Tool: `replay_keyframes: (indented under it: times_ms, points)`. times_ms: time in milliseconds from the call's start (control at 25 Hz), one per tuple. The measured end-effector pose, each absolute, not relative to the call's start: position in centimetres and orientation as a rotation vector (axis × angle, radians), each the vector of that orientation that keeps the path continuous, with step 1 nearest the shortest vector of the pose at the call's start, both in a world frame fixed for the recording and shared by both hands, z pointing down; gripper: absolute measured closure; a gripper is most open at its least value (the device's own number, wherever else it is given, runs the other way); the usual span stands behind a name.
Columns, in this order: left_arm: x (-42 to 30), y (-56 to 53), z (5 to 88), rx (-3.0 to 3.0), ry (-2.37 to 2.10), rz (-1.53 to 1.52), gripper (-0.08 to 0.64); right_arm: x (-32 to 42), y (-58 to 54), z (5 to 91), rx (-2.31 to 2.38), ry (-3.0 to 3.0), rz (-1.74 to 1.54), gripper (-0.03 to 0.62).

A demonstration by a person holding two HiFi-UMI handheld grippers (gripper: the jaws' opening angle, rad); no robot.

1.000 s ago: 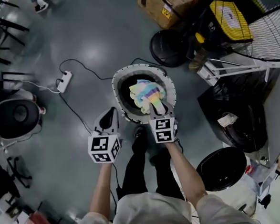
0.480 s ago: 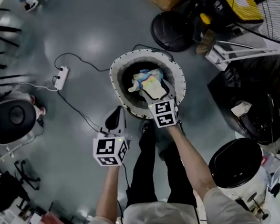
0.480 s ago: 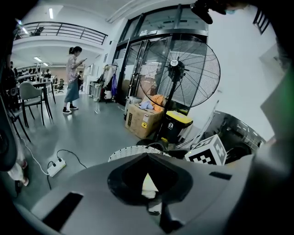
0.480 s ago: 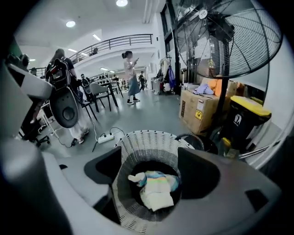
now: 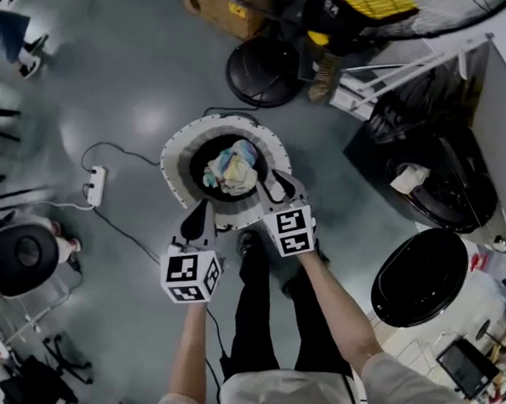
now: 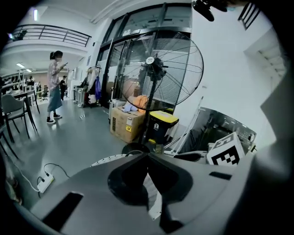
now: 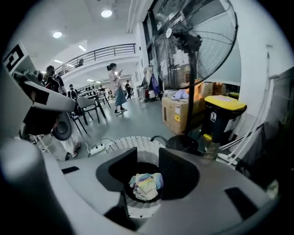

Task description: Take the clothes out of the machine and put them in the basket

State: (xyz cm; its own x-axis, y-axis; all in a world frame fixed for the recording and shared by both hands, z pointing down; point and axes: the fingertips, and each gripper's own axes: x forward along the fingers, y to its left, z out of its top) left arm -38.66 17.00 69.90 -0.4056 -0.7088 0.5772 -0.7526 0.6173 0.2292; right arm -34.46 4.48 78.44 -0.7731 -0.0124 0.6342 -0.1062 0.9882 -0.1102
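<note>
**Clothes in the basket, right tongs apart above them**

Nearest me, the left tongs (image 5: pixel 203 211) (image 6: pixel 148 156) have their jaws together with nothing in them. They point down at a slant at the near rim of the basket (image 5: pixel 181 144) (image 7: pixel 131 144).

Beside them, the right tongs (image 5: pixel 271 185) (image 7: pixel 148 151) reach over the near right part of that rim. Their jaws have just been closing but stand apart, and the pads press on nothing. Looking along them, I see the clothes (image 5: pixel 232 167) (image 7: pixel 146 186) framed in the gap. They are a crumpled bundle of pale pastel stripes, lying down inside the basket.

The basket is round and white with a dark inside, and it stands on the grey floor (image 5: pixel 141 77). A power strip (image 5: pixel 96 186) (image 6: pixel 46 182) (image 7: pixel 98 148) lies on the floor to its left, with a cable curving toward the basket.

Past the basket is the round black foot of a big fan (image 5: pixel 262 72) (image 6: pixel 158 69) (image 7: pixel 193 46). A box (image 5: pixel 219 3) (image 6: pixel 124 124) (image 7: pixel 177 114) and a black bin (image 6: pixel 161 126) (image 7: pixel 223 114) with a yellow lid stand near it.

Off to the right is the machine (image 5: pixel 445 180), well apart from the basket. Something pale lies in its dark opening, but I cannot tell what.

Far down the hall, a person (image 6: pixel 55 87) (image 7: pixel 118 87) stands on the open floor.
</note>
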Motion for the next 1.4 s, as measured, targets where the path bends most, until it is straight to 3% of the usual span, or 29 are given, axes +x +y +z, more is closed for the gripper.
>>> replay_keyframes:
  times_ms: [80,240,920,1160,1400]
  points:
    - [-37.0,14.1,69.3,1.193,-2.182,0.098,0.541,-32.1,1.3,77.0,0.163,-2.47,0.179,0.508]
    - [-33.2,8.2,67.7,1.296,-2.161,0.109,0.541,-26.2,-4.9,74.5,0.323,-2.485,0.18,0.564]
    - [-6.6,-17.9,66.2,1.725,-1.92,0.251,0.541,12.0,-29.6,72.8,1.034,-2.323,0.327,0.568]
    - [-1.8,-22.3,68.7,1.831,-1.824,0.315,0.541,17.4,-31.9,75.8,1.161,-2.254,0.374,0.568]
    - [-1.1,-24.5,72.8,1.898,-1.727,0.365,0.541,16.9,-32.9,80.6,1.193,-2.196,0.407,0.568]
